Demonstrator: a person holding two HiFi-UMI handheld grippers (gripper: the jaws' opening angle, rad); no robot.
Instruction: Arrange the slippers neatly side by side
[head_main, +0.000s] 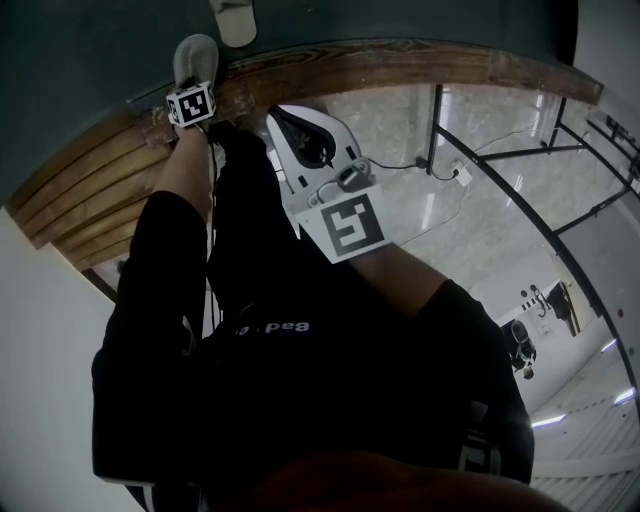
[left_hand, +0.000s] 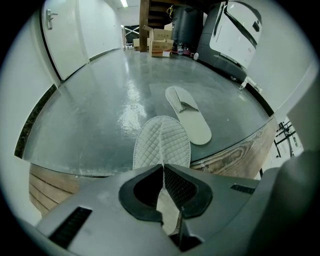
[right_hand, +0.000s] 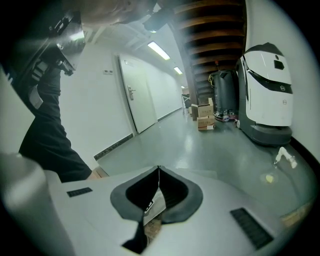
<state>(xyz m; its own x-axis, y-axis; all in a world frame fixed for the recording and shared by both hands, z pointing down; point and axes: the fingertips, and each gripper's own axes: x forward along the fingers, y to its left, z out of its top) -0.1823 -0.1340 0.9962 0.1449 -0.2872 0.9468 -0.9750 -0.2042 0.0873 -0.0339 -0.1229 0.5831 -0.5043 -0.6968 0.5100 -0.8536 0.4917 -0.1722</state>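
A quilted pale slipper (left_hand: 162, 140) hangs toe-forward from my left gripper (left_hand: 163, 167), whose jaws are shut on its heel end. The head view has the same slipper (head_main: 196, 58) just beyond the left gripper's marker cube (head_main: 191, 104), over the grey floor. The second slipper (left_hand: 189, 115) lies flat on that floor a little ahead and to the right; it is the slipper (head_main: 235, 20) at the head view's top edge. My right gripper (right_hand: 159, 170) points out over the floor, away from both slippers, its jaws shut with nothing between them.
A wooden step edge (head_main: 330, 70) borders the grey floor (left_hand: 100, 100). A white machine (right_hand: 267, 95) and cardboard boxes (left_hand: 160, 42) stand at the far end, with a door (right_hand: 137, 100) on the left wall. A black metal frame (head_main: 520, 190) lies right of me.
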